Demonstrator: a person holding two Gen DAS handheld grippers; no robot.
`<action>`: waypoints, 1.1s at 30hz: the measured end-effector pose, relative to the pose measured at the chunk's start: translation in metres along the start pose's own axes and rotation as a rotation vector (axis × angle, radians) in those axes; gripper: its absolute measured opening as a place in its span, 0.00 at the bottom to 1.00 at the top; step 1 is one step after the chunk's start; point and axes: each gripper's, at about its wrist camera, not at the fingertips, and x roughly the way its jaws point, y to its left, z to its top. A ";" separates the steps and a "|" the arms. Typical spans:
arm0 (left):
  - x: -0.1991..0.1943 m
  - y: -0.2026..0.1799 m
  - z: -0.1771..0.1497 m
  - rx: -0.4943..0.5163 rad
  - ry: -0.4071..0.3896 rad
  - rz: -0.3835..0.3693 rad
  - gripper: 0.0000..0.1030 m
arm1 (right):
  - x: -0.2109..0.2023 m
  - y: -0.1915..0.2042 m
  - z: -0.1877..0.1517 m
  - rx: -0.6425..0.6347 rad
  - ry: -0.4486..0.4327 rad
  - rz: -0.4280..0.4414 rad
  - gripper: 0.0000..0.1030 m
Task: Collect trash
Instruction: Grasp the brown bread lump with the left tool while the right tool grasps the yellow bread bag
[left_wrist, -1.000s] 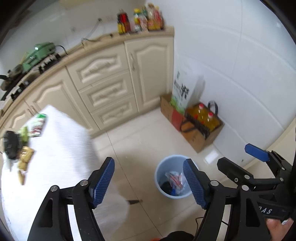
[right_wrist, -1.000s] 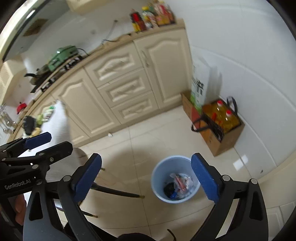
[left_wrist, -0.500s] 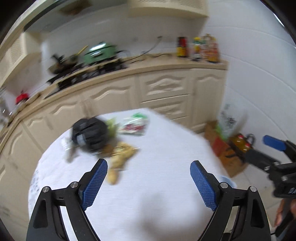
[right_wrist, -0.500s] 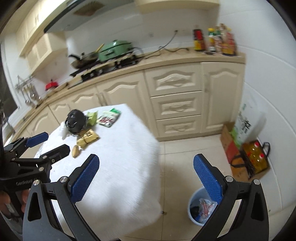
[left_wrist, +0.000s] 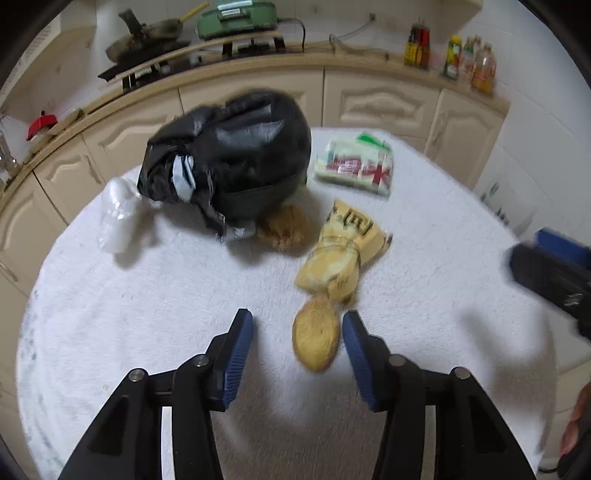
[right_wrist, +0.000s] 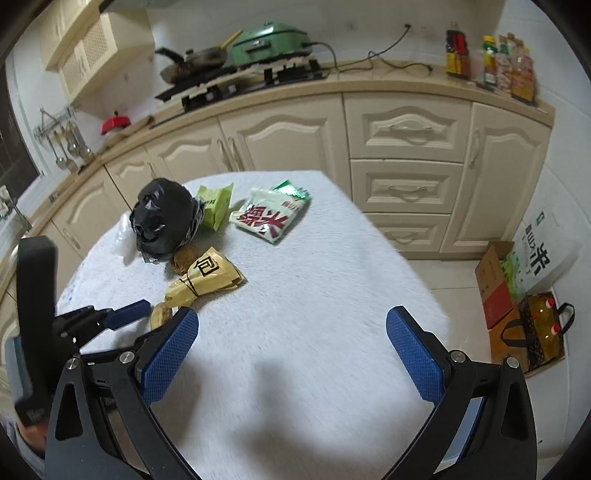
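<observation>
1. Our left gripper (left_wrist: 297, 341), spread, brackets the yellow bun (left_wrist: 316, 339), unpinched
2. Our right gripper (right_wrist: 291, 354) hangs spread, empty
3. Black bag (left_wrist: 236, 155) at 11 o'clock, wrappers uncollected

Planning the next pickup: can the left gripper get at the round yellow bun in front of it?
Probably yes: the left gripper is open, the bun already lies between its fingers, nothing blocking.

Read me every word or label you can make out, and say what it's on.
"包": yellow wrapper.
"米": white bag by the wall; its smaller characters are unclear.
"米", large and red: white-green packet; the other characters are too skewed.
Green packet, bottle labels, left gripper lettering: too small or blurred.
</observation>
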 end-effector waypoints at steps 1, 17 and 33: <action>0.000 -0.002 0.000 0.002 0.002 -0.011 0.32 | 0.005 0.002 0.000 -0.004 0.010 -0.002 1.00; -0.043 0.043 -0.039 -0.170 -0.050 0.087 0.19 | 0.094 0.081 0.023 -0.110 0.192 0.002 1.00; -0.019 0.034 0.016 -0.136 -0.043 0.076 0.19 | 0.063 0.050 0.008 -0.100 0.127 0.075 0.68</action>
